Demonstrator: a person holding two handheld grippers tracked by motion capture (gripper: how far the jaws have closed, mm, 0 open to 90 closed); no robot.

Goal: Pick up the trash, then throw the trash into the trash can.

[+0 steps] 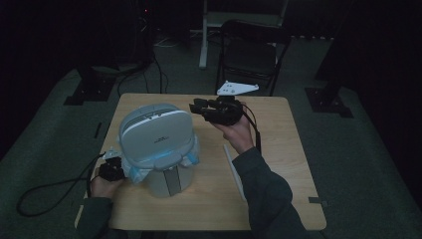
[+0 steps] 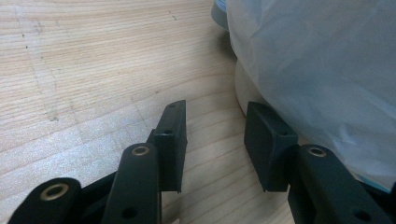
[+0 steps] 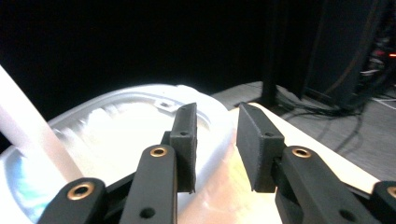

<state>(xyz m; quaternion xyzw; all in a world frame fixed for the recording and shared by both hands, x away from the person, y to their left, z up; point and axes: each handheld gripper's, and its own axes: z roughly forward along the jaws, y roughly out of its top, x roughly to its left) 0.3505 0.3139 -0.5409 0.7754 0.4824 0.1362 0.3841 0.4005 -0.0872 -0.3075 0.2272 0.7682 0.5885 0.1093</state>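
Dimly lit: wooden desk (image 1: 278, 164) on grey floor, cable (image 1: 45, 191) trailing left. Left gripper (image 2: 215, 135), jaws spread, empty, beside bag-lined bin (image 1: 157, 149) at desk's left. Right gripper (image 1: 199, 106), jaws parted, empty, behind bin's lid. Black chair (image 1: 249, 55) beyond.

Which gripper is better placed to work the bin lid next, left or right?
Right, probably. The right gripper hangs open just past the lid's far edge, jaws pointing at it. The left gripper sits low by the bin's base against the bag.
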